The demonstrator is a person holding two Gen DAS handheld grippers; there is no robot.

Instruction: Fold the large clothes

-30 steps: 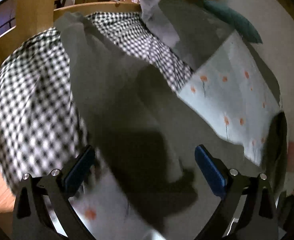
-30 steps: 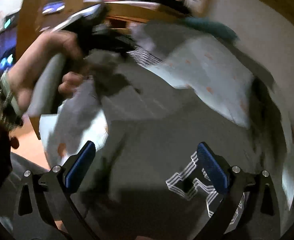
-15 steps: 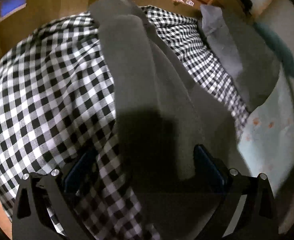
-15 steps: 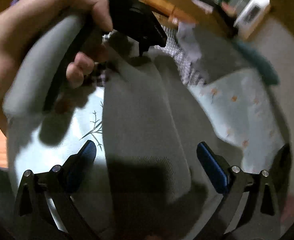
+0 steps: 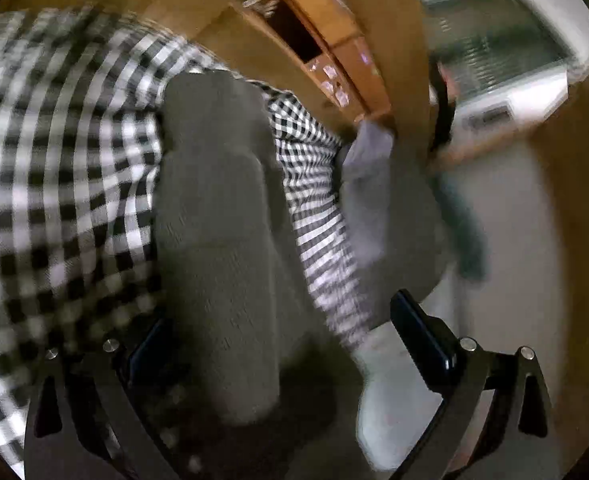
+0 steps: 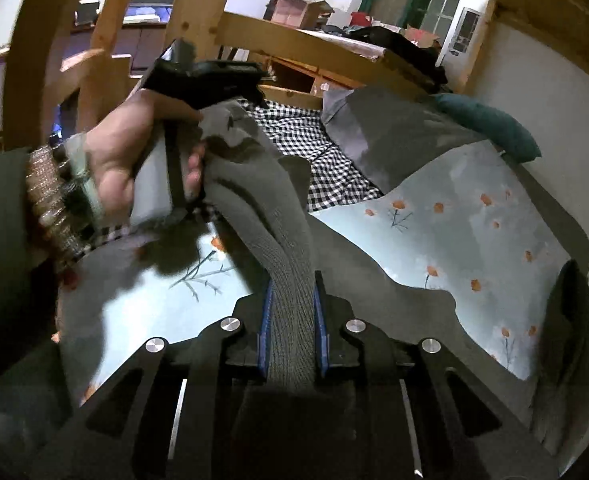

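Hanging between the left gripper's (image 5: pixel 282 344) spread fingers, the grey sweater (image 5: pixel 218 240) is draping over the checked blanket (image 5: pixel 54 168); nothing is pinched there, it seems. Seen from the right wrist, the right gripper (image 6: pixel 292 320) is clamping a bunched band of sweater, probably lifting it off the blanket for folding.
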